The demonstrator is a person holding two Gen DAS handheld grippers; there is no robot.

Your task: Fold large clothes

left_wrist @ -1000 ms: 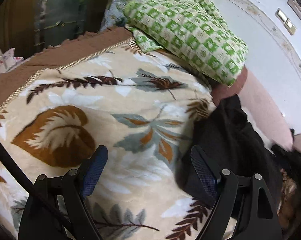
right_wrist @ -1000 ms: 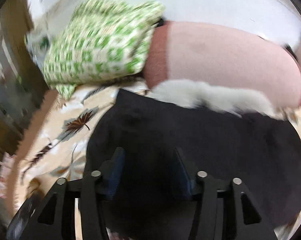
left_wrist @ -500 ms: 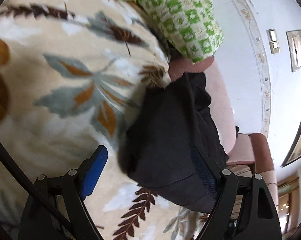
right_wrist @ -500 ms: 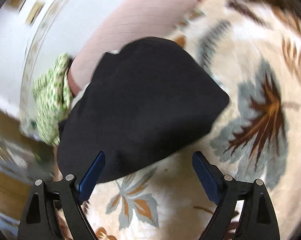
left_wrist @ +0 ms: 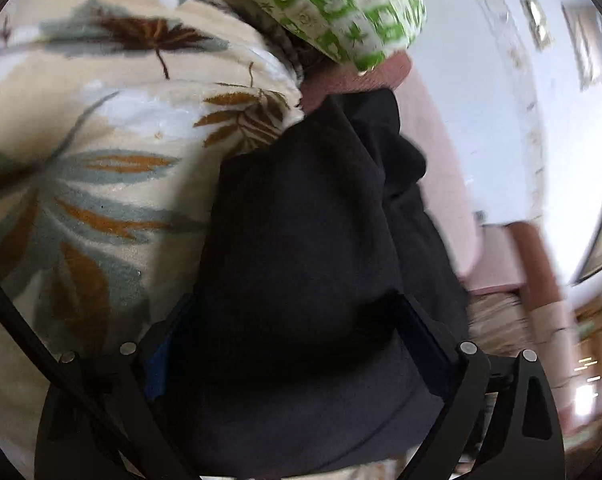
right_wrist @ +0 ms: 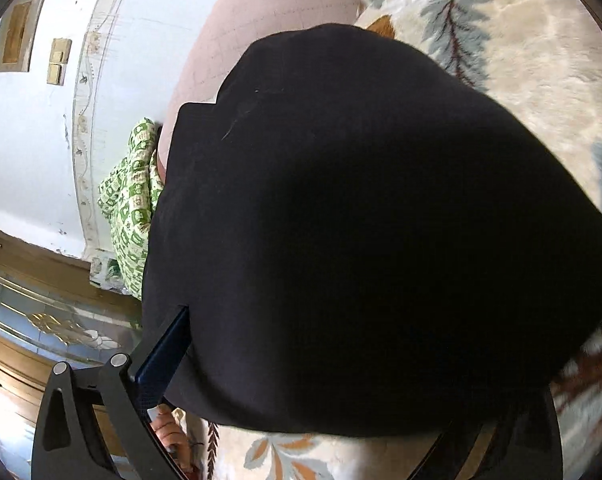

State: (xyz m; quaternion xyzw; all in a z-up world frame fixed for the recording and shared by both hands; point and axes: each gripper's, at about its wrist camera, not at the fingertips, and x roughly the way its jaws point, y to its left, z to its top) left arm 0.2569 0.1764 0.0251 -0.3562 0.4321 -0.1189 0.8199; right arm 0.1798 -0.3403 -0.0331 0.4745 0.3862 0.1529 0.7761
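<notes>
A black garment (left_wrist: 301,240) lies folded on a cream leaf-patterned blanket (left_wrist: 81,120). In the left wrist view my left gripper (left_wrist: 297,344) is open, its jaws wide apart on either side of the garment's near end, with cloth bulging between them. In the right wrist view the same garment (right_wrist: 361,220) fills most of the frame and covers my right gripper (right_wrist: 341,360). Only the left blue finger (right_wrist: 163,356) shows at the cloth's edge; the right finger is hidden under the cloth.
A green-and-white patterned pillow (left_wrist: 341,4) lies at the bed's head against a pink padded headboard (left_wrist: 441,160). The same pillow (right_wrist: 129,200) and headboard (right_wrist: 261,28) show in the right wrist view. A white wall (right_wrist: 29,140) stands behind.
Both grippers have moved in onto the black garment. It now lies between the left jaws and covers the right gripper, where before it lay ahead of both.
</notes>
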